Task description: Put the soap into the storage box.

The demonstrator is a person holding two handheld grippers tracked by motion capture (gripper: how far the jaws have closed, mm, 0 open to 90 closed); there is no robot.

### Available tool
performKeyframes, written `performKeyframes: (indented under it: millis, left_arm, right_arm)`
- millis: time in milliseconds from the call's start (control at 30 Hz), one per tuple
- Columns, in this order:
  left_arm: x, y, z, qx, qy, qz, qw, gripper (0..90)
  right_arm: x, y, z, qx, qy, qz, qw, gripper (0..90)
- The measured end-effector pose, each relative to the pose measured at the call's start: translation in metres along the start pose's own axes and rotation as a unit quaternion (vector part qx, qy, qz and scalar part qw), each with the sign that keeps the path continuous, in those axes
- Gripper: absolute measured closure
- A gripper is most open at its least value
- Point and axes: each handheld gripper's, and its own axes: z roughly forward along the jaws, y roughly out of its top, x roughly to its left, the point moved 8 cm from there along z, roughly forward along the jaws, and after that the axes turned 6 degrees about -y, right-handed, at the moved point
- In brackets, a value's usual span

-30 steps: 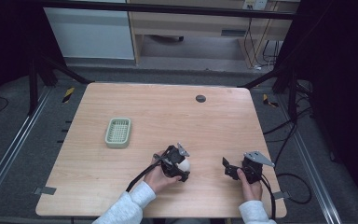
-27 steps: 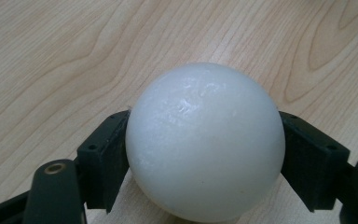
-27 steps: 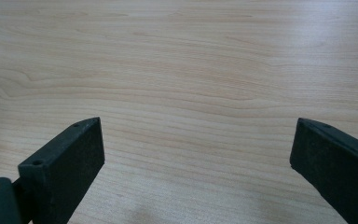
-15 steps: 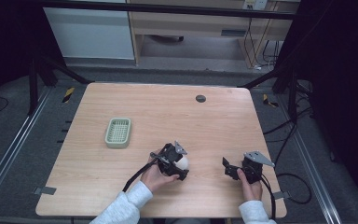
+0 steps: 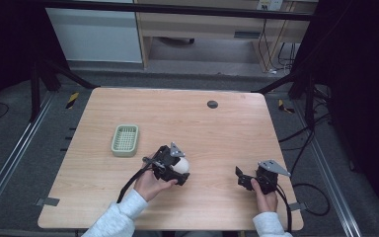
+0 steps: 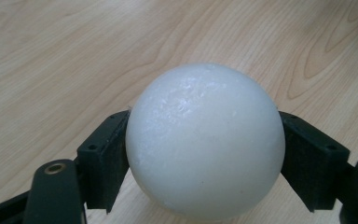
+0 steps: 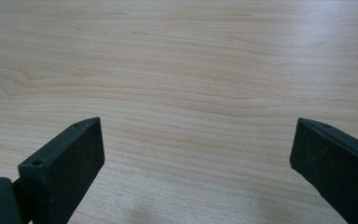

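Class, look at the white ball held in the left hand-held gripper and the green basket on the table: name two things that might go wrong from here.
1. The white ball is smooth and round, and the left hand-held gripper holds it only at its two sides, so it might slip out and roll across the table.
2. The green basket is small and shallow, so a ball dropped into it could bounce or roll out again.

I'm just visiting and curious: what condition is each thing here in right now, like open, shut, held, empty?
left gripper: shut on the white ball, jaws pressing both its sides.
white ball: held, whole, over the table.
right gripper: open, jaws wide apart, nothing between them.
green basket: empty, lying flat on the table.
table: wooden top, mostly bare.
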Motion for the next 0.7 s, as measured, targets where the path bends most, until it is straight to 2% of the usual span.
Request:
performKeyframes:
  millis: [167,367,533,700]
  left_arm:
    - [0.012,-0.001,-0.02,-0.012,0.011,-0.01,0.9998,23.4]
    - [0.024,-0.002,-0.035,-0.023,0.022,-0.021,0.9993,23.4]
    - [0.038,-0.004,-0.05,-0.03,0.034,-0.026,0.9987,23.4]
    - [0.055,-0.006,-0.068,-0.039,0.052,-0.04,0.9971,23.4]
  right_arm:
    - [0.0,0.0,0.0,-0.001,0.0,0.001,1.0,3.3]
    - [0.0,0.0,0.0,-0.001,0.0,0.0,1.0,3.3]
    - [0.0,0.0,0.0,-0.001,0.0,0.0,1.0,3.3]
    - [0.0,0.0,0.0,-0.001,0.0,0.0,1.0,3.3]
